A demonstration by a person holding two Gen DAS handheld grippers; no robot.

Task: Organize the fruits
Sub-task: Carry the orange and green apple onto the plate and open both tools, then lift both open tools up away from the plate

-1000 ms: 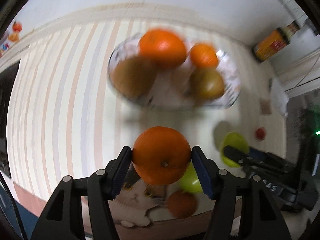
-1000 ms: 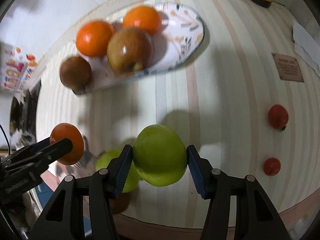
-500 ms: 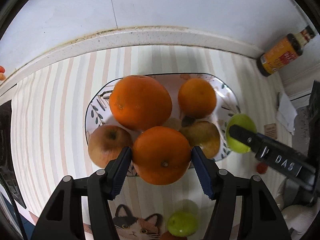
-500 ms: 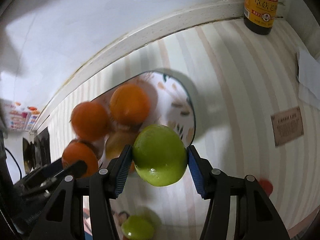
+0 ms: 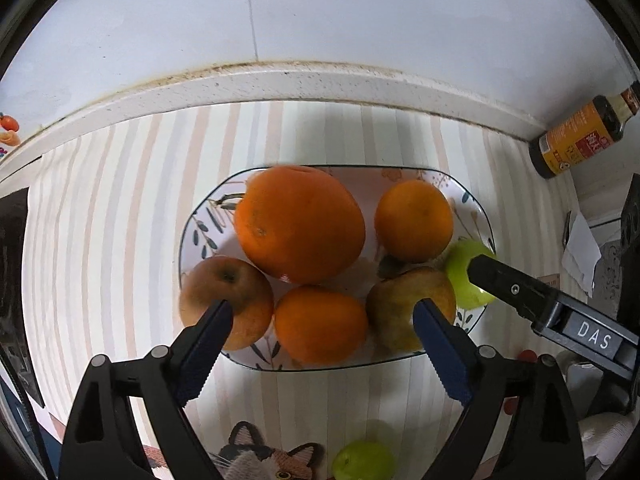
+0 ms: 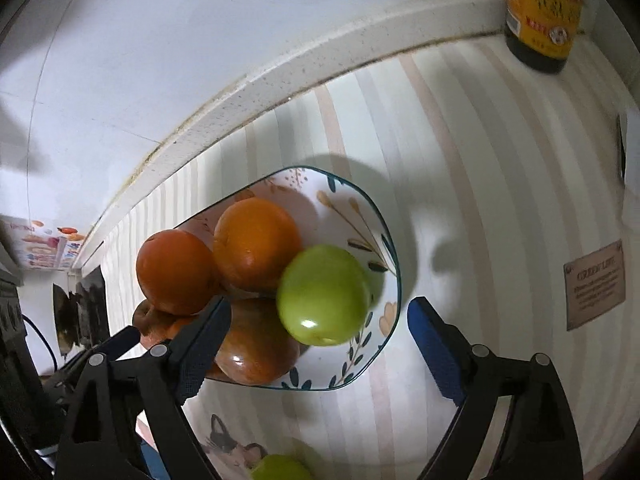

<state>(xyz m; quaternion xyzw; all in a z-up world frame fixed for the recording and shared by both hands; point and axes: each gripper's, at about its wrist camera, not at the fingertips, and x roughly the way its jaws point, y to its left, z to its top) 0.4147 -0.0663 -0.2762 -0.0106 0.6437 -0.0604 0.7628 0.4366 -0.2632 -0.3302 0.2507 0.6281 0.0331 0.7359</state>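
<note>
A patterned oval plate [image 5: 208,216] on the striped table holds a big orange [image 5: 298,224], a smaller orange [image 5: 414,220], a front orange [image 5: 320,324], a brownish apple [image 5: 218,292] and a yellowish apple [image 5: 396,308]. My left gripper [image 5: 322,344] is open above the plate's front, around the front orange without touching it. My right gripper [image 6: 318,344] is open over the plate's right end [image 6: 390,264]. A green apple [image 6: 322,294] lies there, free of the jaws; it also shows in the left wrist view [image 5: 460,268].
A second green apple [image 5: 362,460] lies on the table in front of the plate, by a cat picture [image 5: 264,460]. A sauce bottle [image 5: 580,136] stands at the back right by the wall. A brown card [image 6: 596,284] and paper lie to the right.
Both grippers opened. The left one let its orange down at the plate's front; the right one let the green apple go at the plate's right end. Both moved closer to the plate.
</note>
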